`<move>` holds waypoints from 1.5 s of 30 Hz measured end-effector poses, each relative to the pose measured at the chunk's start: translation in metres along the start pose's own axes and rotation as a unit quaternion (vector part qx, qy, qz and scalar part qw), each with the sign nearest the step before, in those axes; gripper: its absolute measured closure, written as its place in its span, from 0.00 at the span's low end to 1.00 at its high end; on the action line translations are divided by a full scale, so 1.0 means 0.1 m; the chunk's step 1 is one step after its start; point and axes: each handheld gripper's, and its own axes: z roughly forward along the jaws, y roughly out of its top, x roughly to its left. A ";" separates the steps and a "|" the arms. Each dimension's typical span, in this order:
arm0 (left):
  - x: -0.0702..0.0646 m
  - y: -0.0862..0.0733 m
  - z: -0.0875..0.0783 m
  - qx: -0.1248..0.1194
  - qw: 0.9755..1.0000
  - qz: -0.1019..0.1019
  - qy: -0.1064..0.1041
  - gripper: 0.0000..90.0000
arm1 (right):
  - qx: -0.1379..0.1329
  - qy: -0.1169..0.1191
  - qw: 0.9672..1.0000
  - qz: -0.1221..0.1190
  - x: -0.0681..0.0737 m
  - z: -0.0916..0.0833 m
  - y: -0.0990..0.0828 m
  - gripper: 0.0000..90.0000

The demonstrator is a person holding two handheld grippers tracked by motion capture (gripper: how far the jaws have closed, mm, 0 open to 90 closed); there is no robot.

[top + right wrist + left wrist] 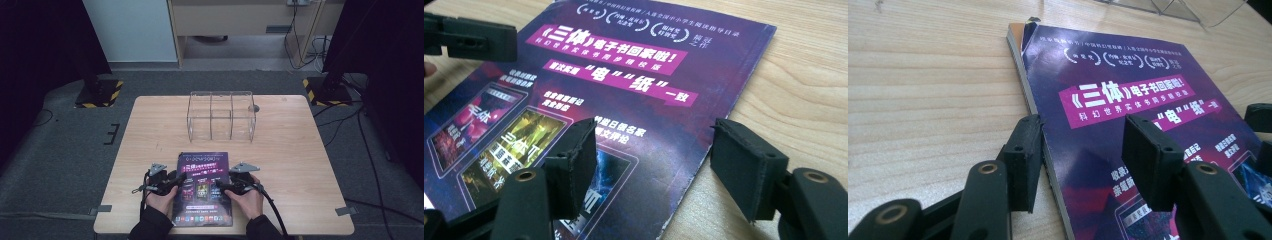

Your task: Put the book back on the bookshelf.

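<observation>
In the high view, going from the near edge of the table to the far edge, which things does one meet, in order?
The person's hands with the left hand-held gripper and right hand-held gripper → magazine → clear divided box.

Left gripper and right gripper: black bodies, each topped by a grey three-cornered plate, each trailing a black cable. Jaws: matte black arms with brass-coloured pivot rivets, ending in flat rectangular black pads with small holes along the edge; pad edges look slightly ragged. Person: dark, probably black, long sleeves to the wrists.
</observation>
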 end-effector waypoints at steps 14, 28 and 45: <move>-0.12 -0.02 -0.06 -0.031 0.997 0.012 -0.066 0.58 | -0.002 0.004 1.000 0.005 -0.01 -0.01 -0.01 0.39; -0.11 0.01 -0.03 -0.013 0.995 0.030 -0.095 0.48 | -0.001 0.010 1.000 0.002 -0.03 -0.01 -0.01 0.39; -0.19 0.04 -0.07 -0.009 0.993 0.057 -0.102 0.68 | -0.002 0.004 1.000 0.002 -0.04 -0.01 0.00 0.39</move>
